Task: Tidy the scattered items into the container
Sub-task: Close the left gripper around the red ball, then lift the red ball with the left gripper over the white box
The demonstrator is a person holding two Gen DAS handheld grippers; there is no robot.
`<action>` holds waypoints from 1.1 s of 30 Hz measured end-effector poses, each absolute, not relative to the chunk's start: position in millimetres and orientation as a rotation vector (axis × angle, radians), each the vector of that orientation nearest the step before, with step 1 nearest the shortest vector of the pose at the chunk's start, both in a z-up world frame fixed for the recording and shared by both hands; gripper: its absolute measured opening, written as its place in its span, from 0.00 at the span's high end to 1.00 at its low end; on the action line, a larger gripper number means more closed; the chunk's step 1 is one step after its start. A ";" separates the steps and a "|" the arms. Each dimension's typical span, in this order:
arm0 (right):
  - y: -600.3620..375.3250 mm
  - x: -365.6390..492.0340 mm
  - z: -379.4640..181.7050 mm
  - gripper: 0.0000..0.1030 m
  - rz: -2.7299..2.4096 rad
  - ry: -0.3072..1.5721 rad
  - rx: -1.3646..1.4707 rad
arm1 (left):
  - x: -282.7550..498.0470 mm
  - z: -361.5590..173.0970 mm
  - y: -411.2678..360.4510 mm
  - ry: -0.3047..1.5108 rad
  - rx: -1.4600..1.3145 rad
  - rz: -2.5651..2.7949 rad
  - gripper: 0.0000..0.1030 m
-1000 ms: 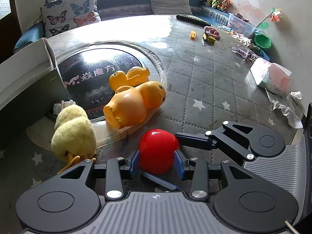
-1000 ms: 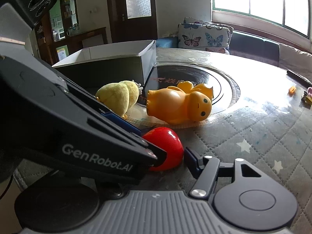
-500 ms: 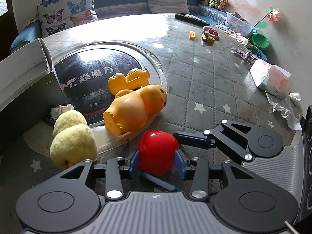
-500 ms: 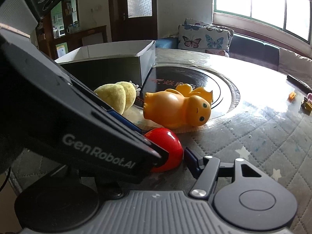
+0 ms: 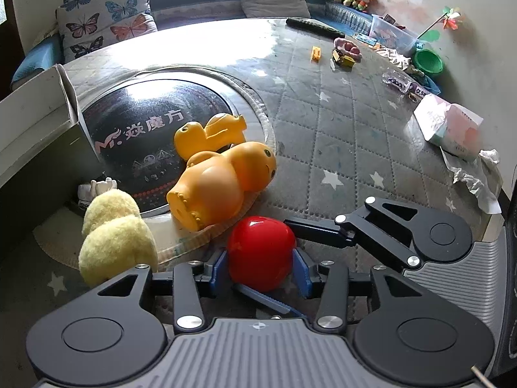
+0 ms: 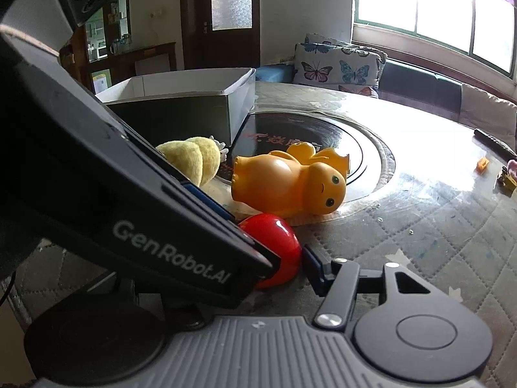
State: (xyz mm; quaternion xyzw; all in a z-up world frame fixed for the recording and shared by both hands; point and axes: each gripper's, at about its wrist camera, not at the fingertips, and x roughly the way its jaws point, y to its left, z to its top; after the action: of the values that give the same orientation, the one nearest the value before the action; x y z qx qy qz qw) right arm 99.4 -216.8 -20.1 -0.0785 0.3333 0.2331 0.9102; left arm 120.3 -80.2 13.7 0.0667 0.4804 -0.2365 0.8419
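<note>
Left gripper [image 5: 261, 273], blue pads clamped on glossy red plastic ball [image 5: 260, 252]; right gripper [image 6: 284, 268] fingers apart, flanking it.

ball [image 5: 260, 252]: glossy red | big duck [image 5: 223, 187]: orange | plush chick [image 5: 116, 242]: pale yellow | cushion [image 5: 106, 22]: butterfly print | desk [image 5: 339, 135] cover: grey quilted, white stars

Daylight from the window [image 6: 433, 9] glares off the table [image 5: 206, 48]; fisheye edges bend.
</note>
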 end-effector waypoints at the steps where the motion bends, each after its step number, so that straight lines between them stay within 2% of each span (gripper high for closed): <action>1: -216.6 99.3 -20.0 0.43 0.482 0.687 -0.164 | 121.0 12.9 -80.5 1.017 0.141 -0.500 0.50; 14: -214.7 95.0 -9.8 0.43 0.492 0.671 -0.167 | 114.3 18.2 -74.7 0.998 0.127 -0.509 0.50; 24: -190.5 98.7 25.5 0.43 0.547 0.586 -0.230 | 111.0 57.0 -46.6 0.889 0.108 -0.451 0.50; 33: -144.8 141.3 56.2 0.43 0.642 0.494 -0.265 | 147.7 91.3 4.5 0.818 0.088 -0.351 0.50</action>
State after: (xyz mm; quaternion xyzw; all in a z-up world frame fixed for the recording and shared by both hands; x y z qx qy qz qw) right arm 141.3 -144.8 56.2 -0.1284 0.2394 0.3115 0.9106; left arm 147.7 4.5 91.3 0.0423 0.3956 -0.1695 0.9017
